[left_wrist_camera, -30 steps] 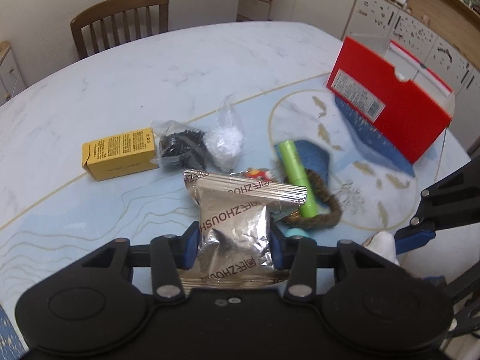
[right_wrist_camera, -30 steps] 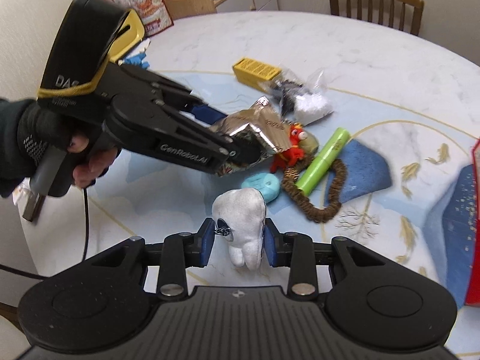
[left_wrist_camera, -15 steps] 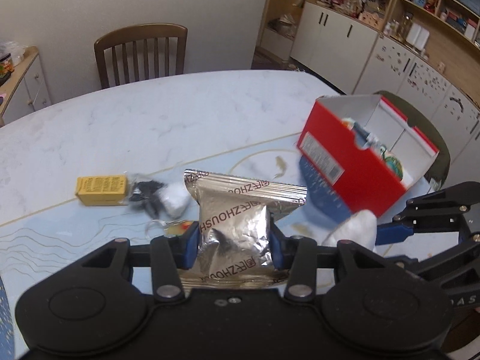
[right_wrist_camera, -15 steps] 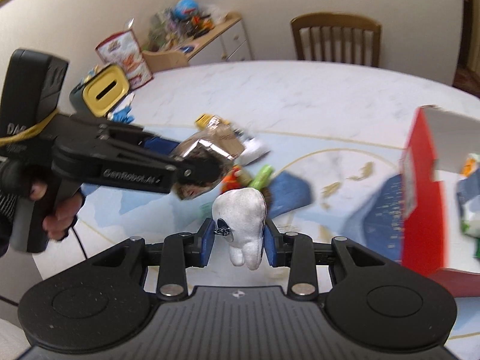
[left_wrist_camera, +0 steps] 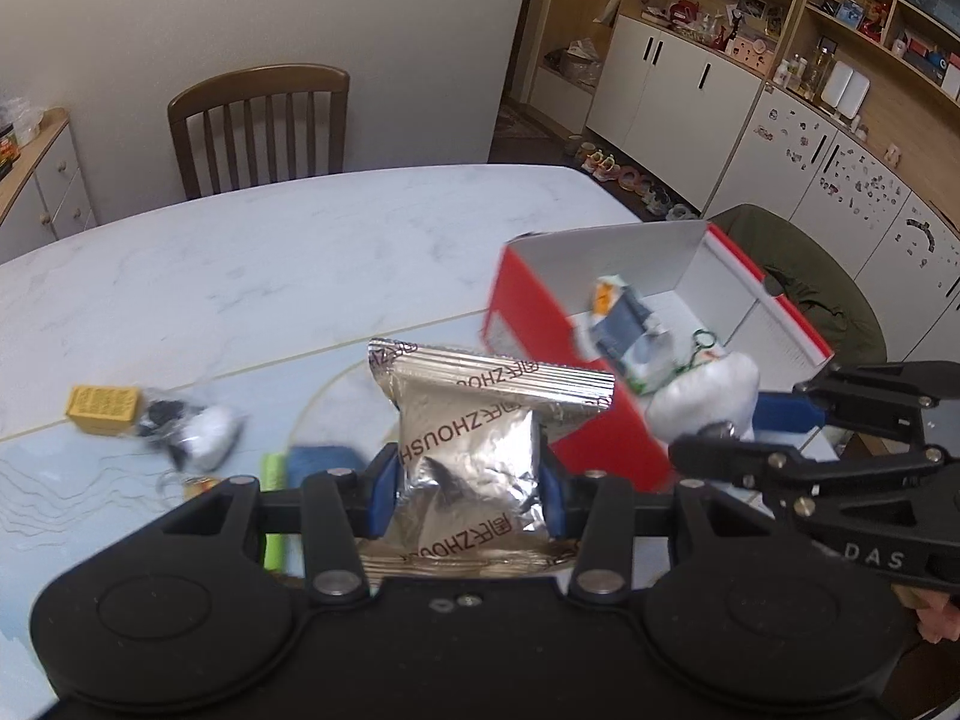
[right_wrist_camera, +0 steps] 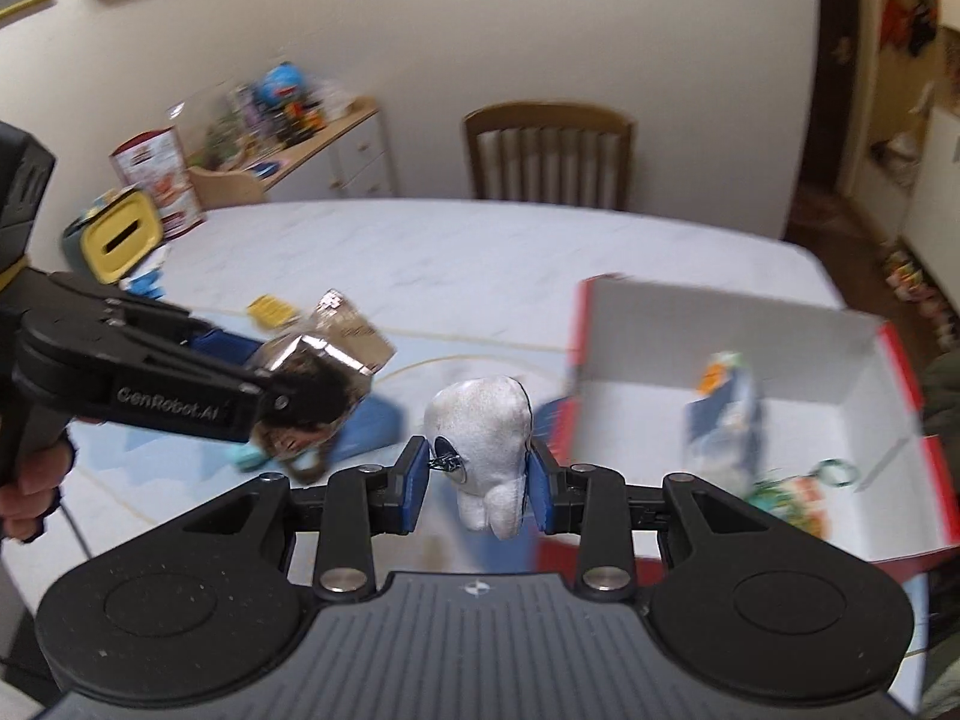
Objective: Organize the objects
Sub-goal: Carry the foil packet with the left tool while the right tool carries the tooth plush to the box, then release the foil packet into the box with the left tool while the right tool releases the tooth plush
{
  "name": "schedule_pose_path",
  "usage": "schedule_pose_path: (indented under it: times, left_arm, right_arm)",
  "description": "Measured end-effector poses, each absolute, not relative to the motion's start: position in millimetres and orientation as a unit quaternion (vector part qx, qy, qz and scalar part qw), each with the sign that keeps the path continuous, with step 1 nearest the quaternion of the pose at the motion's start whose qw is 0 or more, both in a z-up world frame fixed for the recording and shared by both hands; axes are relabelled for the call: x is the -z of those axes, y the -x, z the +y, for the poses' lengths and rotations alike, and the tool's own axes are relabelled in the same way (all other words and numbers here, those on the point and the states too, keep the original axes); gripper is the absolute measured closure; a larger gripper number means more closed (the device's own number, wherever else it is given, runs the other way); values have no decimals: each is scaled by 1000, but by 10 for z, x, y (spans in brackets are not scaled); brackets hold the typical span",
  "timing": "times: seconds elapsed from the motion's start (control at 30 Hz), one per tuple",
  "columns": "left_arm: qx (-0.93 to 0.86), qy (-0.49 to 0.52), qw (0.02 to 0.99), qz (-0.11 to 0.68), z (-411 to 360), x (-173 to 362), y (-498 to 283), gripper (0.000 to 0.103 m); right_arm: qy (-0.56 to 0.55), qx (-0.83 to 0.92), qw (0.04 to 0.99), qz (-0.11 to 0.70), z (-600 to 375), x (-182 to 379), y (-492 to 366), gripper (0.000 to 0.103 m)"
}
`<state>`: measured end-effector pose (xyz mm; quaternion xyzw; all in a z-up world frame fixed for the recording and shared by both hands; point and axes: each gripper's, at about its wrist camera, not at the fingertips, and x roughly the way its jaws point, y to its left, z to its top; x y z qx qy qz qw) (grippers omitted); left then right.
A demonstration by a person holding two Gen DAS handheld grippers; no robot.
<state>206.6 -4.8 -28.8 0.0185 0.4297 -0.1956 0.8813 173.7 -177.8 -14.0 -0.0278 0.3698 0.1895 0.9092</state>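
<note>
Silver snack packet (left_wrist_camera: 474, 450) sits pinched between the pads of my left gripper (left_wrist_camera: 468, 474), lifted off the table, while my right gripper (right_wrist_camera: 477, 480) is closed on the white tooth-shaped plush (right_wrist_camera: 483, 444), so I judge I am mid-carry with both toward the red box (right_wrist_camera: 864, 384). Next I need to bring each one over the open white inside and let go, minding the near red wall and the packets already lying in there. Both grippers crowd the same opening, and the yellow carton (left_wrist_camera: 103, 409), the small bags (left_wrist_camera: 192, 429) and the green tube (left_wrist_camera: 273, 474) wait on the table (left_wrist_camera: 288, 252).
</note>
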Motion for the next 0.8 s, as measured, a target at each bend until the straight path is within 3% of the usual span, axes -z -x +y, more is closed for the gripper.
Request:
schedule_pose_path:
  times: [0.8]
  left_arm:
    - [160,-56,888,427,-1693,290,-2447,60]
  right_arm:
    - [64,-76,932,348,-3115,339,-2214,69]
